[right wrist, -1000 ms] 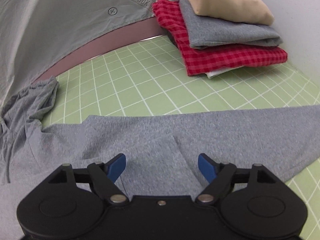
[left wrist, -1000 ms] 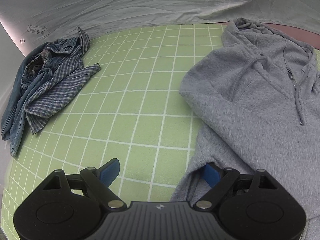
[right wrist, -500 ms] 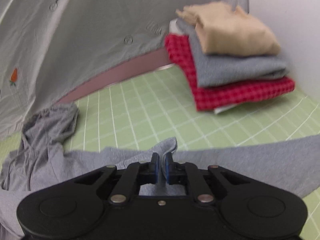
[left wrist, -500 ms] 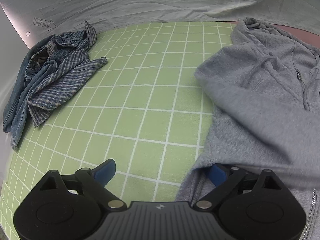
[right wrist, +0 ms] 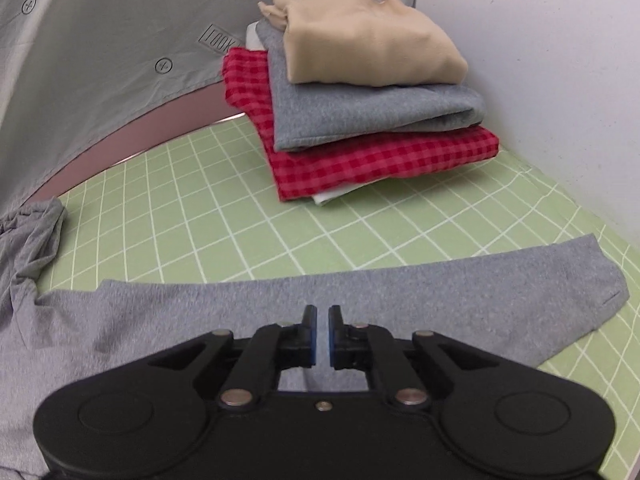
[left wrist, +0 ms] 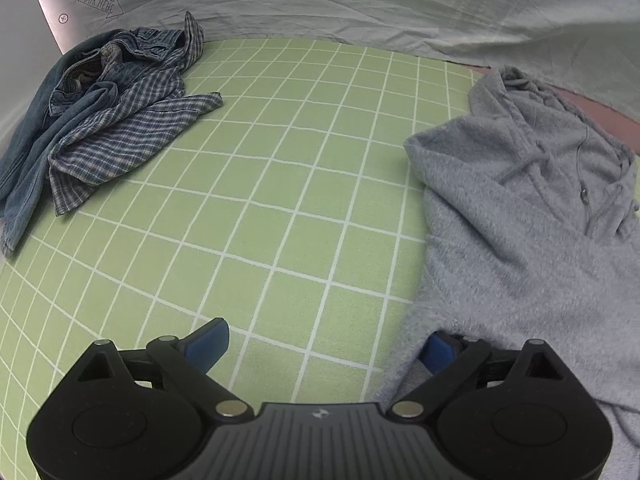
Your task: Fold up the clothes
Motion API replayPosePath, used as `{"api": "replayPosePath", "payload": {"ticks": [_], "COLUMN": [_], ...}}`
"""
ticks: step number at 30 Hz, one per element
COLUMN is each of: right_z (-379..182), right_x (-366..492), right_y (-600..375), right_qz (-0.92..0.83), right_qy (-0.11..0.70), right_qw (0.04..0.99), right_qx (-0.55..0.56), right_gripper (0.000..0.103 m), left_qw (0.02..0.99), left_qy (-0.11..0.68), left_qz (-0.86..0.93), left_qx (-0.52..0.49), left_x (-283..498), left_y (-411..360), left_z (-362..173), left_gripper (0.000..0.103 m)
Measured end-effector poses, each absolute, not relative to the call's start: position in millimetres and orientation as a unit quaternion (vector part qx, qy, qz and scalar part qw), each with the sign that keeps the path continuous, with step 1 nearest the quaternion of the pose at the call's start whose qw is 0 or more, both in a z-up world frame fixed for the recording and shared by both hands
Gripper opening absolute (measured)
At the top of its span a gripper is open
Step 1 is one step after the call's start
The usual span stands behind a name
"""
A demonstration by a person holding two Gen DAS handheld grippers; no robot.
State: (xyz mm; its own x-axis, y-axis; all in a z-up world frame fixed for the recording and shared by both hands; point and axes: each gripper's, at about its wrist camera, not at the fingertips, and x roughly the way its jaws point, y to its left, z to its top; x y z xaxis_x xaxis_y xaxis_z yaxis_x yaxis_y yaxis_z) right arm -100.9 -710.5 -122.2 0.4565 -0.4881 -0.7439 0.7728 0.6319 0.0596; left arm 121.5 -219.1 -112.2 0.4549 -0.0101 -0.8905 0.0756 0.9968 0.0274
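Hoodie [left wrist: 520, 240] fabric fills the left wrist view ahead and to the right of the left hand-held gripper [left wrist: 322, 346], whose fingers are spread wide; the right fingertip touches the garment's near edge, the left one hangs over bare green counter [left wrist: 280, 200]. Crumpled denim and plaid clothes [left wrist: 104, 120] lie well off to the far left.

In the right wrist view, the right hand-held gripper [right wrist: 320, 336] has its fingers nearly pressed together, a thin gap showing; whether cloth sits between them I cannot tell. One sleeve [right wrist: 440, 284] runs crosswise just ahead, cuff to the right, so this hand is nearer it. A folded stack [right wrist: 368, 104] sits far ahead. The hoodie's hem is cut off below.
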Motion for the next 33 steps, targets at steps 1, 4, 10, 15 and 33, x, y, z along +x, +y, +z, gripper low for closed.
{"api": "replayPosePath", "payload": {"ticks": [1, 4, 10, 15, 33], "right_z": [-125, -133, -144, -144, -151], "right_x": [-100, -95, -83, -79, -81], "right_y": [-708, -699, -683, -681, -683], "right_qz": [-0.375, -0.369, -0.368, -0.373, -0.401], "right_qy": [0.363, 0.367, 0.373, 0.375, 0.381], "right_qw": [0.829, 0.825, 0.819, 0.818, 0.802], "right_qx": [0.200, 0.222, 0.234, 0.227, 0.224], "right_gripper": [0.014, 0.021, 0.032, 0.040, 0.067], "left_qw": [0.852, 0.850, 0.839, 0.829, 0.835], "left_qy": [0.521, 0.524, 0.540, 0.552, 0.533], "left_qz": [-0.031, -0.048, -0.069, -0.085, -0.094], "left_qx": [0.026, 0.026, 0.008, -0.009, -0.095], "left_x": [123, 127, 131, 134, 153], "left_y": [-218, -218, -204, -191, -179], "left_z": [-109, -104, -101, -98, -93], "left_gripper": [0.096, 0.093, 0.093, 0.093, 0.093]}}
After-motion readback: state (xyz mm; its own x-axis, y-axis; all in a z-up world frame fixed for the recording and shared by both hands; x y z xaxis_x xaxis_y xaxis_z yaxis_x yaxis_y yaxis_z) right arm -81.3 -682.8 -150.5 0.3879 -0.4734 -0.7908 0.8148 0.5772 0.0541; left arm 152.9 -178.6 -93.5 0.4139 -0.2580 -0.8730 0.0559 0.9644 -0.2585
